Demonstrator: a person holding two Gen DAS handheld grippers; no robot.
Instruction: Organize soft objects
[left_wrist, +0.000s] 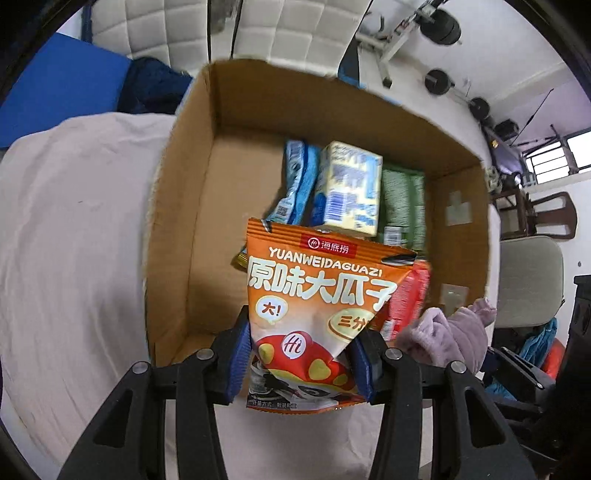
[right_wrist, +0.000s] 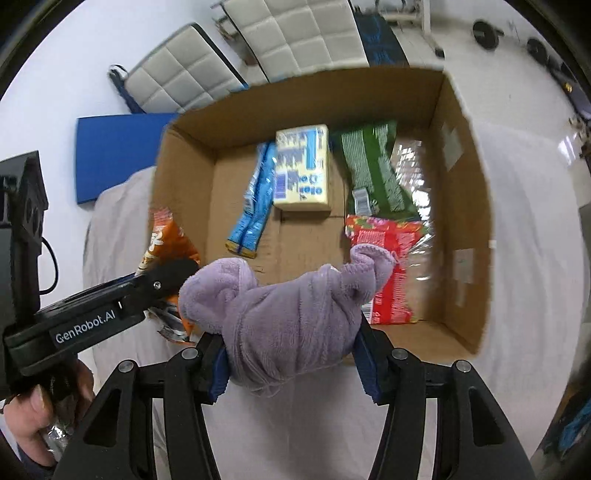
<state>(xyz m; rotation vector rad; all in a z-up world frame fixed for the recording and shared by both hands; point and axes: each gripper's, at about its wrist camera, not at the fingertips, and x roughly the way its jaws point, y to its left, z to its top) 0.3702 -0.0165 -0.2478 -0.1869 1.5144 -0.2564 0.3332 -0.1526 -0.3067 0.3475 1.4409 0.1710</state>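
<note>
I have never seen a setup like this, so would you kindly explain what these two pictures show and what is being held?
There is no robot: a person holds a two-finger tool in each hand, and each tool carries a fisheye camera looking along its fingers. The left camera shows the left tool shut on an orange snack bag. The right camera shows the right tool shut on a purple cloth. Both hang over an open cardboard box on a pale sheet. Snack packets and a yellow carton lie inside.
</note>
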